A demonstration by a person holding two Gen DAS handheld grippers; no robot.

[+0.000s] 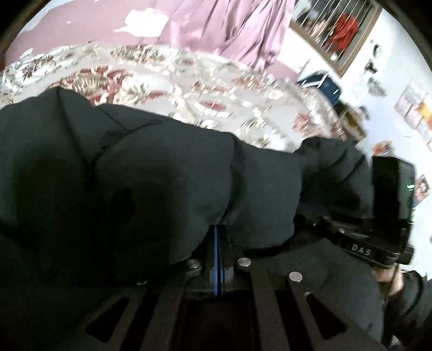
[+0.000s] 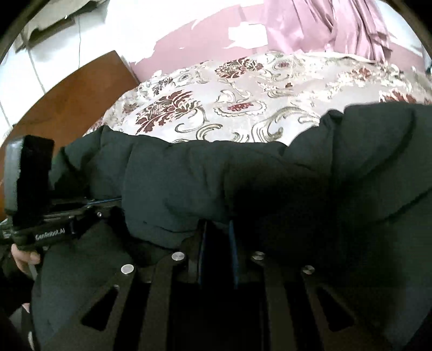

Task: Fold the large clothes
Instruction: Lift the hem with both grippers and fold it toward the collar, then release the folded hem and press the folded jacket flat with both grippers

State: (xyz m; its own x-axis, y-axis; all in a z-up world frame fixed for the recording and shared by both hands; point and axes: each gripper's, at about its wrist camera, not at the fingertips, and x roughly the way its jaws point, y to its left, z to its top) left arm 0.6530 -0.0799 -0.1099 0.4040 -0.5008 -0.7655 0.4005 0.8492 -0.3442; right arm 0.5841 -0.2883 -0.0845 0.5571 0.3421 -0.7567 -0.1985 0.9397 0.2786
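A floral bedspread (image 2: 243, 89) covers the bed, with a pink curtain (image 1: 232, 24) hung behind it and a wooden headboard (image 2: 67, 102) seen at the left of the right wrist view. Across the near part of the bedspread lies the task's garment, a dark padded jacket (image 1: 151, 172), bulked up in puffy quilted rolls that fill the lower half of both views. The step in hand is judged to be a fold being carried over: one edge of the jacket is held by both tools side by side. The left gripper (image 1: 218, 232) is seen closed, blue pads together, with a fold of jacket bulging over the tips; the right gripper (image 2: 217, 229) is nearly closed, pinched on the jacket's edge, its tips buried under the padding. Next, the held edge is expected to need laying down flat and aligned, then releasing, since the padding will likely spring back
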